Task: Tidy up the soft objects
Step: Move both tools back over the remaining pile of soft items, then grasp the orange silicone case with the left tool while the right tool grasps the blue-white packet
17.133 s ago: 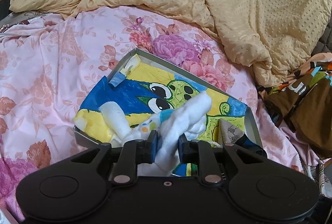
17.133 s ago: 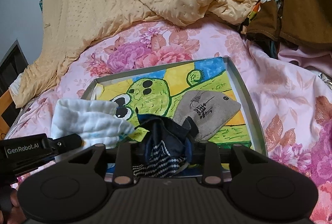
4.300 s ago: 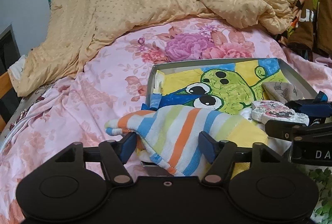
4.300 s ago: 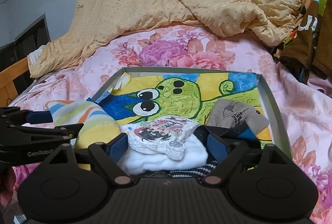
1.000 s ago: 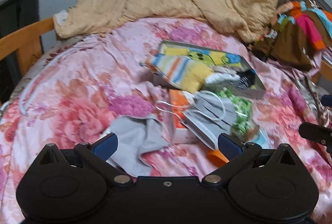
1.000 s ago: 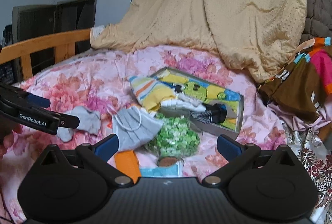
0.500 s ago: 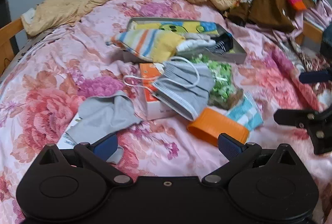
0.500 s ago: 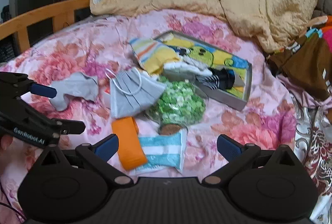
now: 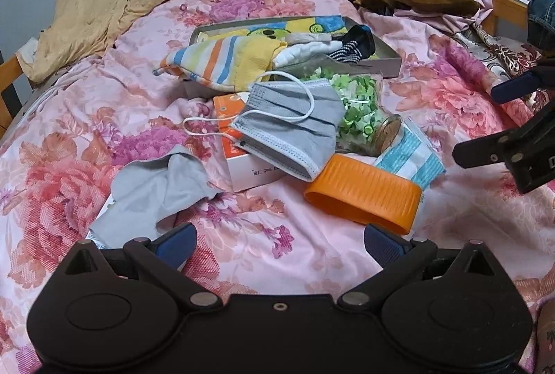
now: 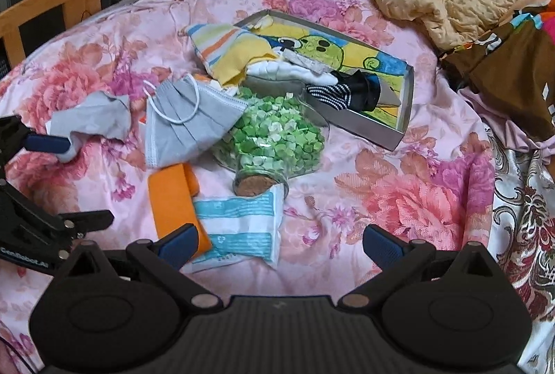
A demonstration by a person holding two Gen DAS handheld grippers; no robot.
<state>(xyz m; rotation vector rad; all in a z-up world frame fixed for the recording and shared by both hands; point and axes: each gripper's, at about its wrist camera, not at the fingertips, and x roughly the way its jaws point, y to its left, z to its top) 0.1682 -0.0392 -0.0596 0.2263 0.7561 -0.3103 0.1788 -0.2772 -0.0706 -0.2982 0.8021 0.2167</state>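
On the flowered bed the tray (image 9: 388,63) already holds a striped towel (image 9: 225,56) and socks, while grey cloth (image 9: 156,190) and mask (image 9: 291,127) lie outside, left claw (image 9: 277,240) and right claw (image 10: 279,244) both wide open, empty.

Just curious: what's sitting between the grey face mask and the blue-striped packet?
A glass jar of green bits, cork toward the blue-striped packet, grey face mask overlapping it; clearest in the right view.

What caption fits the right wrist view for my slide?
Open right gripper above floral bedding, facing gray mask, jar of green stars, orange band and cartoon-lined tray.
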